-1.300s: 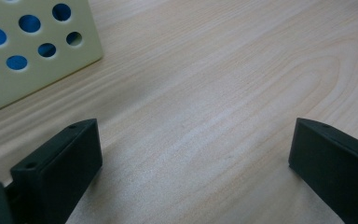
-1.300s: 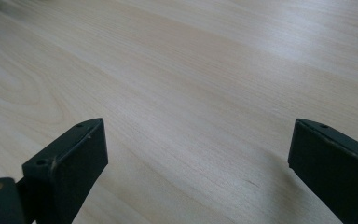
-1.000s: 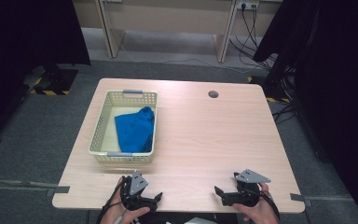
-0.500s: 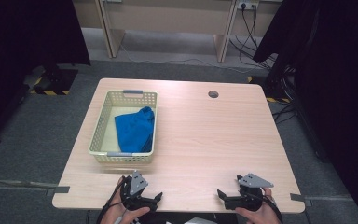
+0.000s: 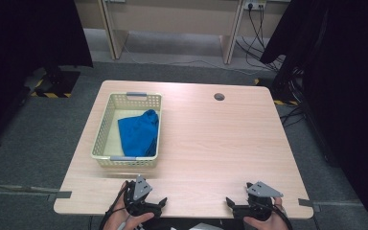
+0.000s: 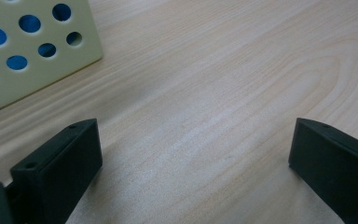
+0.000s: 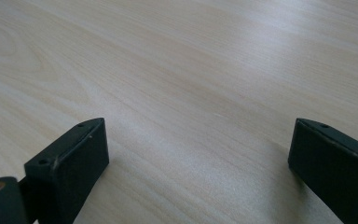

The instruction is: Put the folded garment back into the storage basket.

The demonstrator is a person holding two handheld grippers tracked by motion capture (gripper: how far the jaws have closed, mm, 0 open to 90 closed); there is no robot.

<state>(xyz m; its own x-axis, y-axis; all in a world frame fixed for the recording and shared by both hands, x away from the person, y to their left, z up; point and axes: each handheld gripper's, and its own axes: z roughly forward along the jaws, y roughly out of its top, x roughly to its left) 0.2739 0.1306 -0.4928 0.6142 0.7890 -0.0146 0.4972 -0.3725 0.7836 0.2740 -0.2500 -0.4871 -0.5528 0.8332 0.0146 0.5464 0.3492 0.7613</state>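
Black tongs (image 5: pixel 163 203) low, jaws apart.

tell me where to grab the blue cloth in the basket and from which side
Grip the raised bunched fold at the far end of the blue cloth, coming straight down from above: the basket walls block any side approach, and the left gripper, open, sits nearest.
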